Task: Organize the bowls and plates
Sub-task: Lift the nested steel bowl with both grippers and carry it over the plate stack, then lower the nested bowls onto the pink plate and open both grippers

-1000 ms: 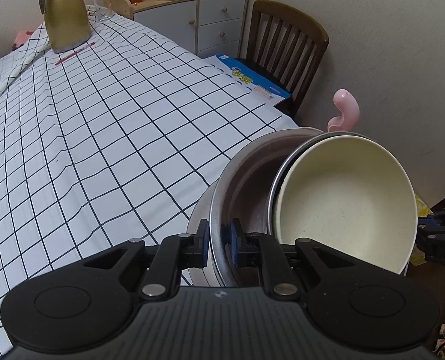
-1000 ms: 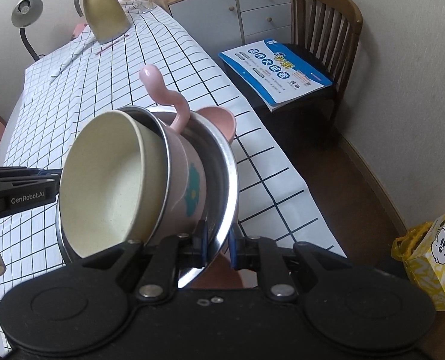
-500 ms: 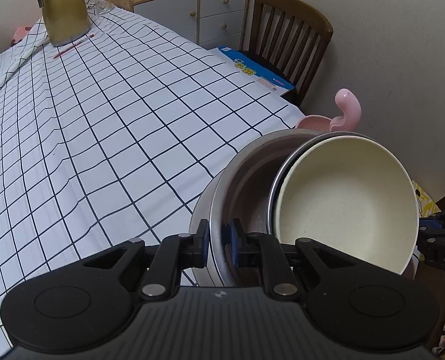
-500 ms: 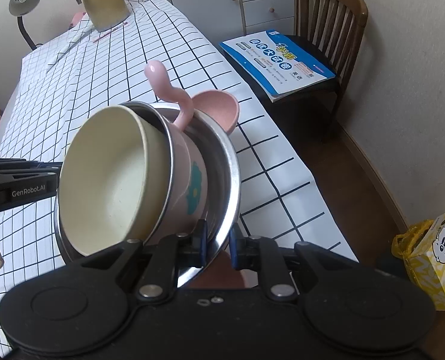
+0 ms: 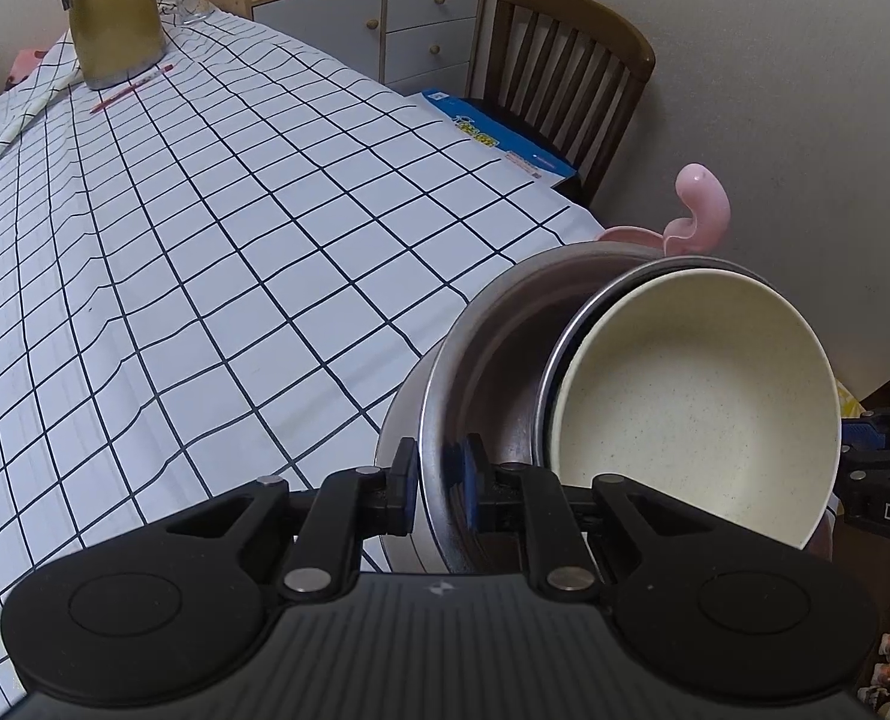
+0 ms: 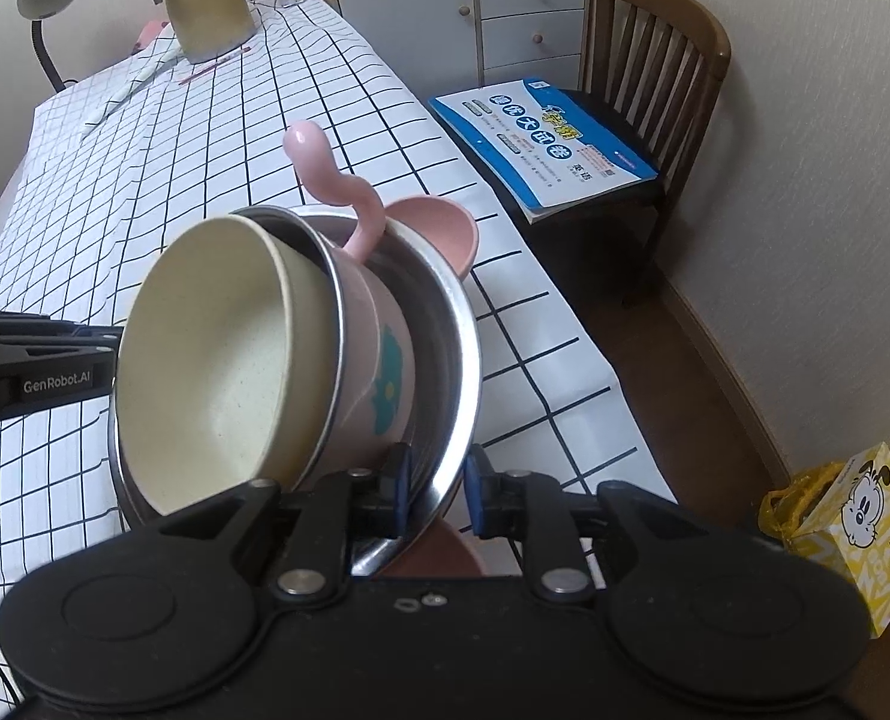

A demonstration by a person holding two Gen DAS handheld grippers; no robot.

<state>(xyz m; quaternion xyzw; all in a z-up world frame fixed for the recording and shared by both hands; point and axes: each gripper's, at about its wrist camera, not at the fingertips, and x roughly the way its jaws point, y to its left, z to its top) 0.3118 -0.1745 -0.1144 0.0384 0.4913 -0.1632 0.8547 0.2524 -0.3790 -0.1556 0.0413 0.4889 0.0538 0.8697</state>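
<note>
Over the near right corner of the bench point(image 5: 217, 252), at about 4 o'clock in the left wrist view, a tilted stack of bowls hangs between both tools. Left tool point(image 5: 439, 483) is clenched on the rim of the steel bowl point(image 5: 487, 348), one pad inside and one outside. Right tool point(image 6: 436, 489) pinches the opposite rim of the same steel bowl point(image 6: 451, 360). Nested inside sits a pink bowl point(image 6: 379, 360) with a teal print, and inside that a cream bowl point(image 6: 217, 360), its mouth turned toward the left tool. A pink spoon point(image 6: 337, 192) sticks up at 12 o'clock behind the stack. Far off at 11 o'clock stands a gold kettle point(image 5: 112, 12); a wooden chair point(image 6: 661, 78) holds a blue book point(image 6: 541, 144) at 2 o'clock
</note>
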